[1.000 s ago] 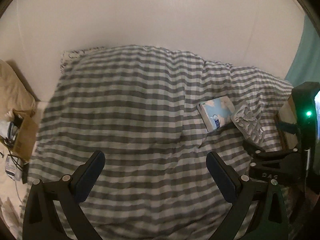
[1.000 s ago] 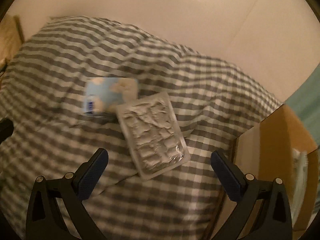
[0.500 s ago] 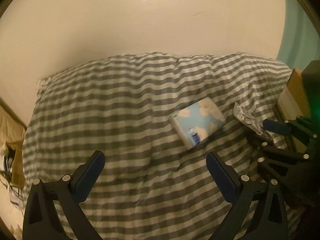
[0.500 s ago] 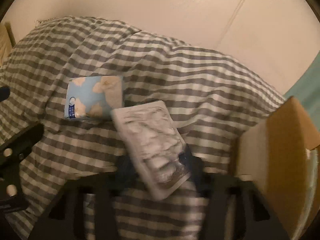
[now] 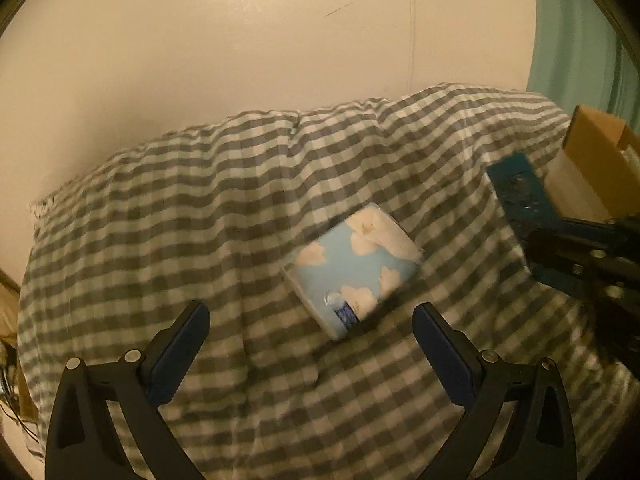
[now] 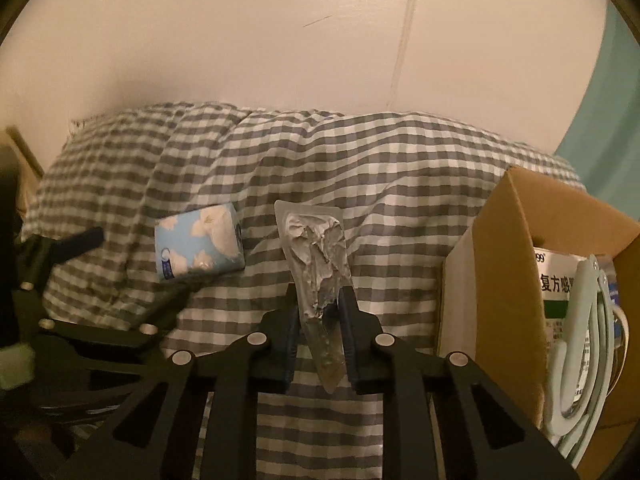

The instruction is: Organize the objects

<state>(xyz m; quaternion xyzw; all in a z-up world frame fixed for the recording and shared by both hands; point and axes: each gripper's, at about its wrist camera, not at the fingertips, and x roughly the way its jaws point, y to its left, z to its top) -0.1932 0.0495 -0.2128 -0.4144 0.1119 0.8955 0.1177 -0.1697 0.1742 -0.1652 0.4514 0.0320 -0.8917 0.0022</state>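
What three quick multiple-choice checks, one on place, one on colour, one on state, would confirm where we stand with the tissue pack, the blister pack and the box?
1. Where does the tissue pack lie?
A. On the checked blanket
B. Inside the cardboard box
C. On the floor

2. What colour is the tissue pack's wrapper?
A. Red
B. Light blue with white flowers
C. Plain black

3. What is the right gripper doing?
A. Open, holding nothing
B. Shut on the tissue pack
C. Shut on the blister pack

Answers: 1 A, it rests on the blanket ahead of the open left gripper. 2 B, both views show it. 3 C, its jaws have just been closing and now pinch the blister pack.
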